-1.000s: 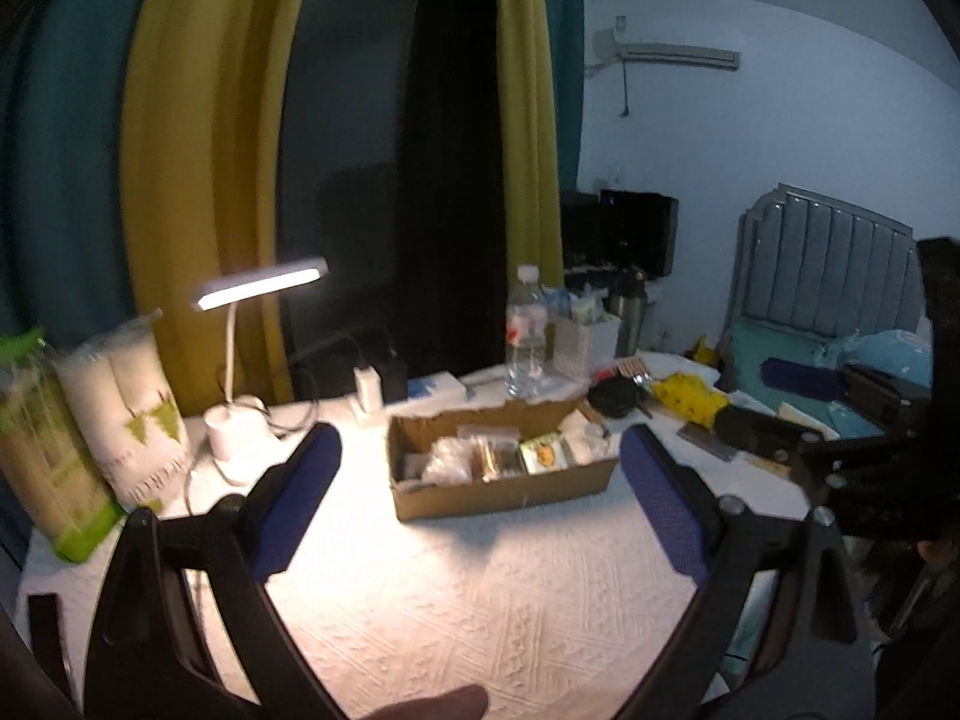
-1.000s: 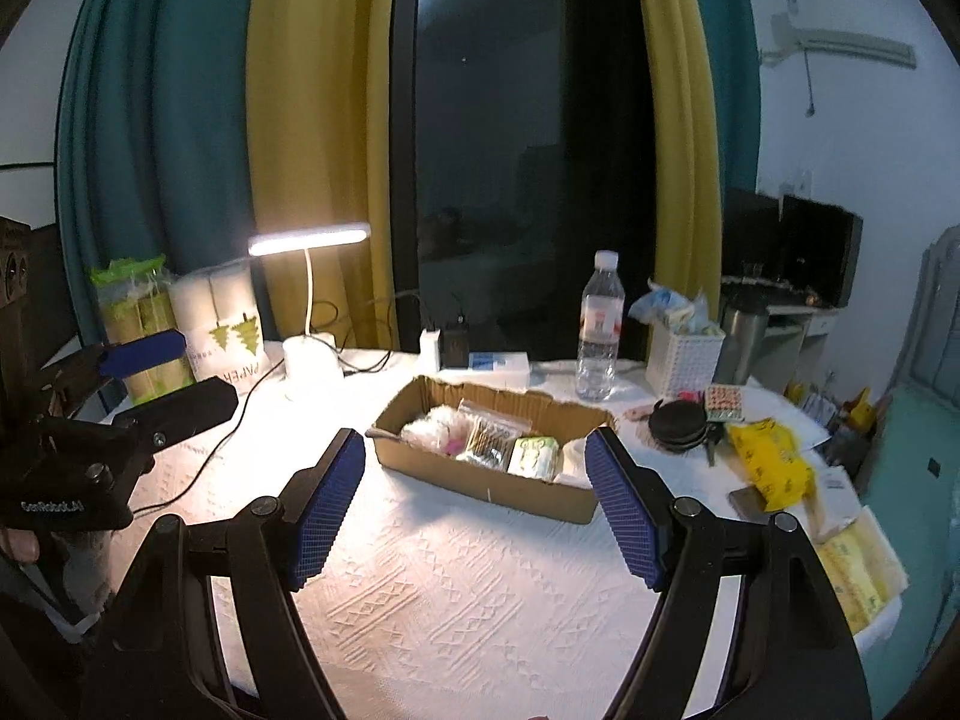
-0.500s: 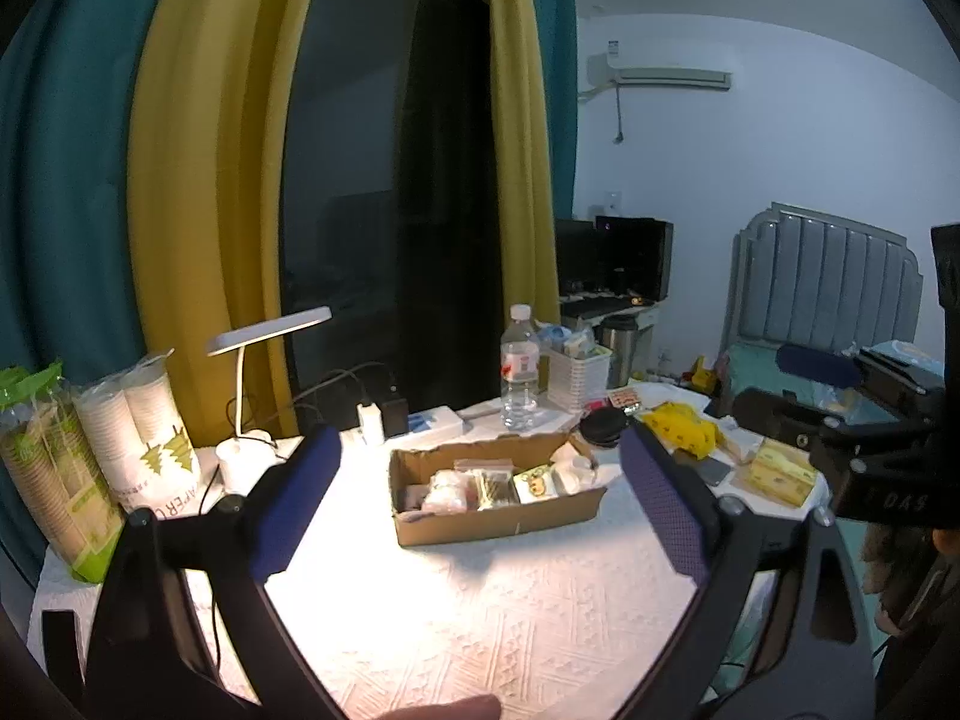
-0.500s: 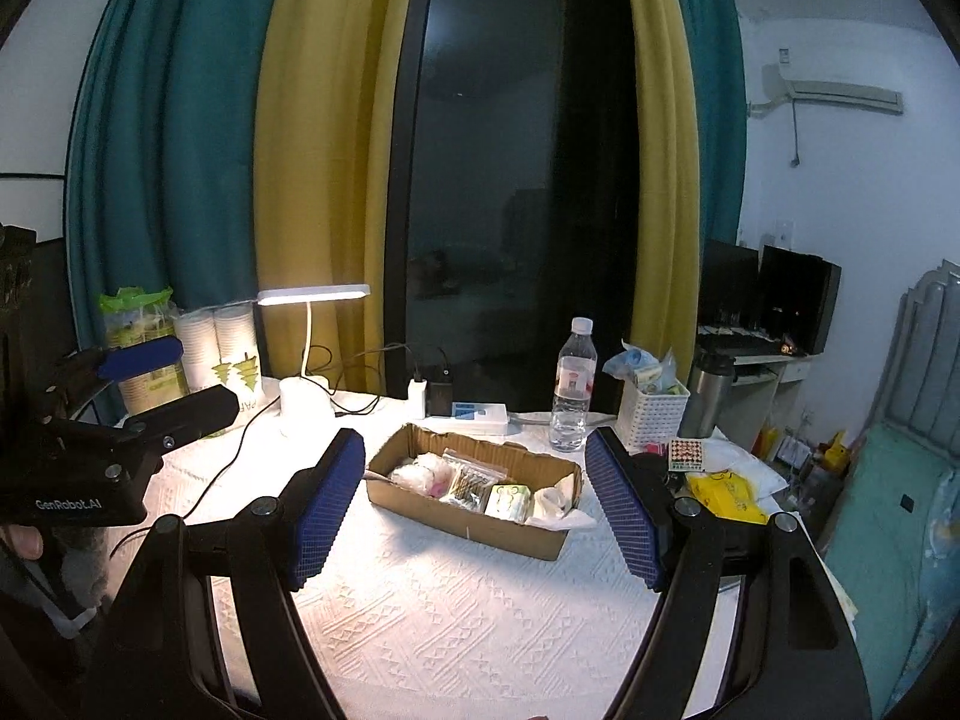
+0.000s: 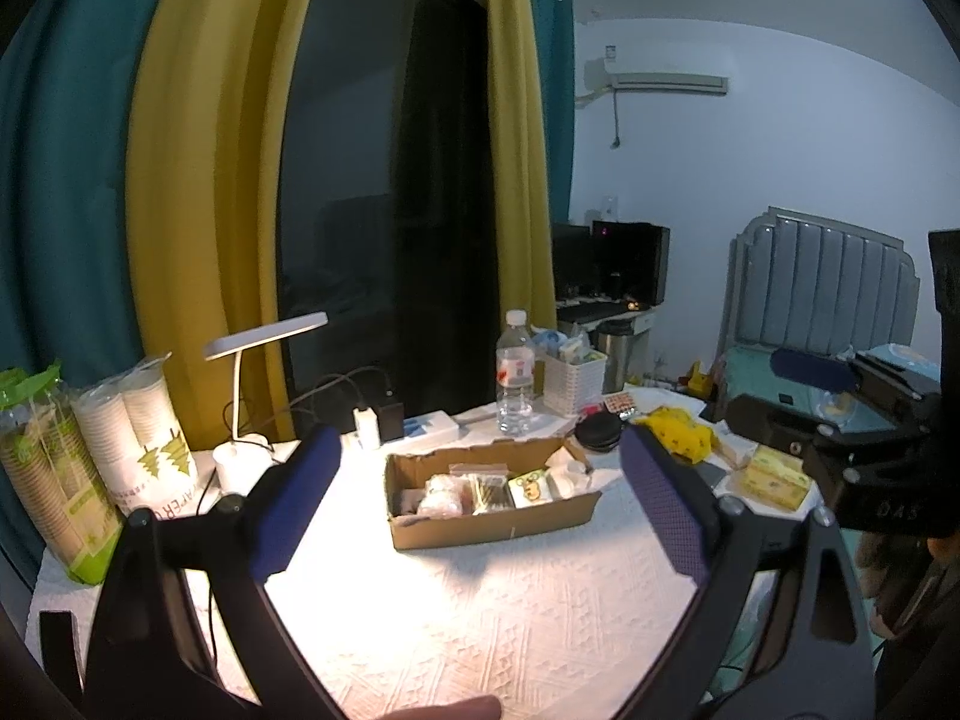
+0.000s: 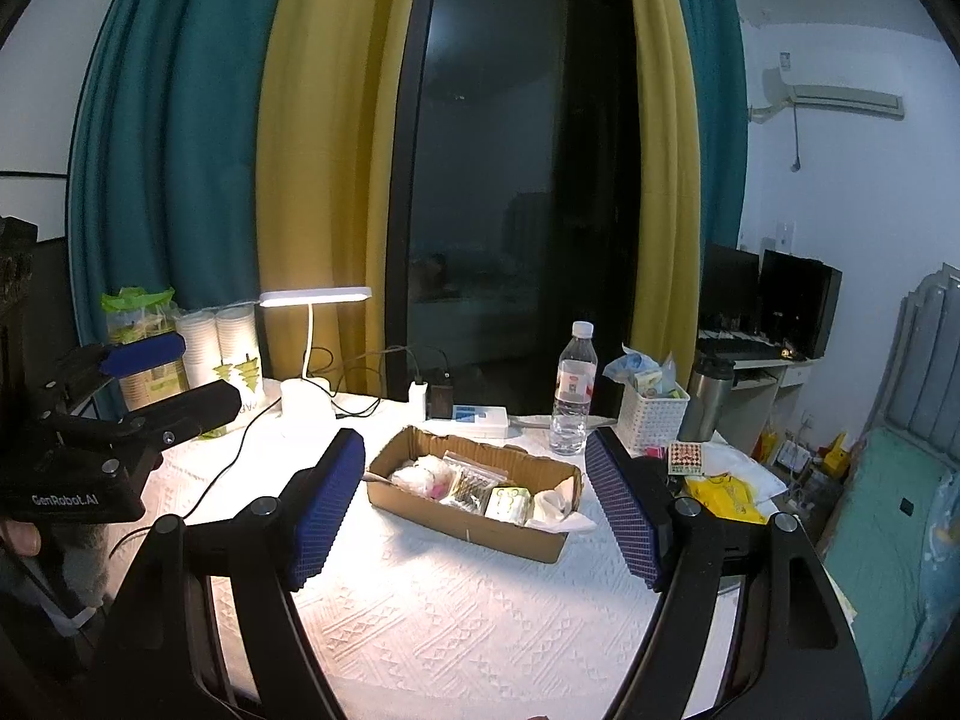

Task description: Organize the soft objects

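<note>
A shallow cardboard box point(image 5: 492, 519) point(image 6: 468, 519) sits on the white textured tablecloth point(image 5: 480, 612). Lying in it are a fluffy white bag point(image 5: 441, 492) point(image 6: 420, 474), a clear packet of swabs point(image 5: 489, 489) point(image 6: 474, 483), a green-and-white pack point(image 5: 531, 486) point(image 6: 510, 501) and a white tissue point(image 5: 570, 471) point(image 6: 555, 504). My left gripper point(image 5: 477, 450) is open and held back from the box, with nothing between its blue pads. My right gripper point(image 6: 474, 441) is likewise open and empty, short of the box. Each gripper shows at the edge of the other's view: the left gripper point(image 6: 144, 384), the right gripper point(image 5: 828, 384).
Behind the box stand a lit desk lamp point(image 6: 312, 300), a water bottle point(image 6: 573, 396), a white basket point(image 6: 651, 414) and a charger with cables point(image 6: 429, 396). Paper cup sleeves point(image 5: 150, 438) fill the left corner. A yellow bag point(image 5: 678, 435) lies at the right, with a bed point(image 6: 882, 516) beyond.
Both grippers rose and drew back from the table, so the box looks smaller and farther. Over the last half second neither moved. Jaws stayed wide.
</note>
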Demonstrator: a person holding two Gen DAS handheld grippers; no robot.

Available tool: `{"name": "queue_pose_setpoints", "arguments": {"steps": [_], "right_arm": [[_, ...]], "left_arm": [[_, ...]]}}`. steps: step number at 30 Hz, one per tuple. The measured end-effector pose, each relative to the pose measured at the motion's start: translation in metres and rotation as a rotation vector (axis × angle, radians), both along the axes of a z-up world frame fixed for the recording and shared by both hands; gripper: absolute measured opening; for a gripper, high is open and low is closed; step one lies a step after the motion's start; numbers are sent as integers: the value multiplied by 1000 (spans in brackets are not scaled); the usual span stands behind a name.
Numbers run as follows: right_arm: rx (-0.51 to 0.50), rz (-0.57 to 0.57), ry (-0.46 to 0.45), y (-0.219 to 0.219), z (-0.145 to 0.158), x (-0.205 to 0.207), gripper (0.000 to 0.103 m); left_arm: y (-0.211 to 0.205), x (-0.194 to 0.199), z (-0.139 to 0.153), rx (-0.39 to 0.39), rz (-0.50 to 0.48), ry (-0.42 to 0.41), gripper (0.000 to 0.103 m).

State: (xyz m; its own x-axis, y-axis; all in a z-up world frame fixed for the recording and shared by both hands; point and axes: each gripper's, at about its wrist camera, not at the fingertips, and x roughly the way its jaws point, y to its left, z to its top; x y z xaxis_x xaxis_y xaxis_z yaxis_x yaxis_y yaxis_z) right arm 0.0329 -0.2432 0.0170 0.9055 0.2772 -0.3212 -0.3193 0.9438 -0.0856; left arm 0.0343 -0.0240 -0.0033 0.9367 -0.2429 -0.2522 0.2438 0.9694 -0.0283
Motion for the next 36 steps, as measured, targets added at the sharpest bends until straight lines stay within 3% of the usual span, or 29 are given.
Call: {"name": "queue_pose_setpoints", "arguments": {"steps": [36], "right_arm": [[10, -23, 23, -8, -7, 6, 79]], "left_arm": [[-6, 7, -7, -16, 20, 11, 96]]}}
